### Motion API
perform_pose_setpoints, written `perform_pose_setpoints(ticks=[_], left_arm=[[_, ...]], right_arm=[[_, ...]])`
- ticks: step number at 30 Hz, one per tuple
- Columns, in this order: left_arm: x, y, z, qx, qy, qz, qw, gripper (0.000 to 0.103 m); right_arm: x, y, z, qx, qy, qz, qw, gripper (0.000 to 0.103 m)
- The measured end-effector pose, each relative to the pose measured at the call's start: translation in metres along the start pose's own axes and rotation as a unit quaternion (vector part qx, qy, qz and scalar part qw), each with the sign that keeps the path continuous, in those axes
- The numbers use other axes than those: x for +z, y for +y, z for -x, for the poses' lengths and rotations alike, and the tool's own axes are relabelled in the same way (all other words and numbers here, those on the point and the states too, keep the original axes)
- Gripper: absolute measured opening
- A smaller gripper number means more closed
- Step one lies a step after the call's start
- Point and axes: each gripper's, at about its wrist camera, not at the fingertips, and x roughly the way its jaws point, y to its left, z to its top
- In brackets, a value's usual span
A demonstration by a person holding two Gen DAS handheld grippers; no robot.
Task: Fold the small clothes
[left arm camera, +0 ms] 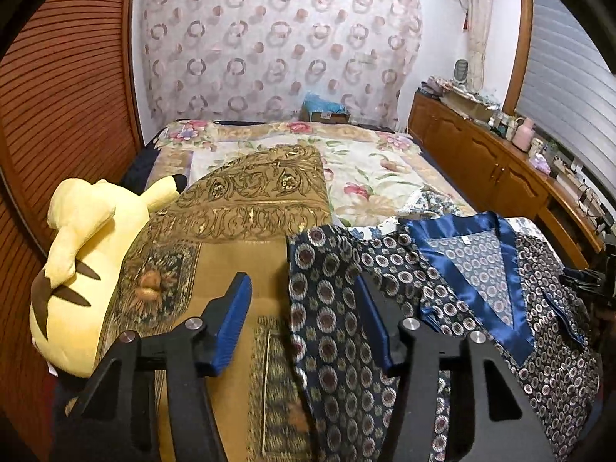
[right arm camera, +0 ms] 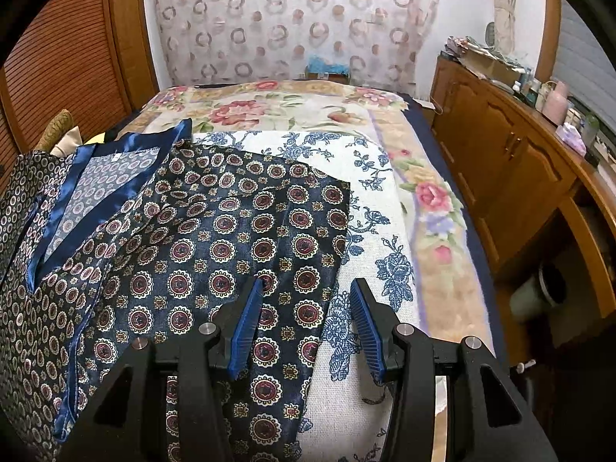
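the step in hand looks like the first fold: the patterned shirt (right arm camera: 215, 238) lies spread face up on the bed (right arm camera: 435, 208), collar (left arm camera: 458, 265) open, both sleeves out to the sides, nothing folded yet.

in the left wrist view the left gripper (left arm camera: 304, 323) fills the bottom centre, its jaws partly apart astride the left sleeve (left arm camera: 327, 308); the blue pads do not press the cloth, so it holds nothing. in the right wrist view the right gripper (right arm camera: 308, 327) sits at the bottom centre, jaws likewise half apart over the edge of the right sleeve (right arm camera: 269, 269), gripping nothing.

the next move, as i judge it, calls for each gripper to pinch its sleeve edge, then carry it across to the shirt's middle; the satin may slip, so a firm bite is needed.

containers: a cardboard box (left arm camera: 327, 115) at the upper middle, beyond the bed, holds something light blue that i cannot identify.
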Motion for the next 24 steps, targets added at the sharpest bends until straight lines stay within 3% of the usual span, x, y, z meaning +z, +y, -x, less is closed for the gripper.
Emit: perform_pose_setpoints(ticks=[11,14,16,18,24], left_arm=[[0.004,-0.009,-0.030,-0.005,0.042,-0.026,0.9988,0.054],[0.003,-0.013,-0.033,-0.008,0.052,-0.035,0.9980,0.039],[0.002,-0.015,-0.031,-0.013,0.049,-0.038,0.9980,0.019],[0.003,-0.017,-0.027,-0.020,0.042,-0.039,0.9981,0.010],[0.001,-0.029,-0.012,-0.047,0.024,-0.046,0.9975,0.004]], right_arm=[[0.001,-0.001,0.000,0.001,0.000,-0.001,1.000,0.050],[0.001,-0.001,0.000,0.001,0.000,0.000,1.000,0.050],[0.001,-0.001,0.000,0.001,0.000,0.000,1.000,0.050],[0.001,-0.002,0.000,0.003,0.000,-0.001,1.000,0.051],[0.003,-0.003,-0.003,0.008,0.000,0.000,1.000,0.052]])
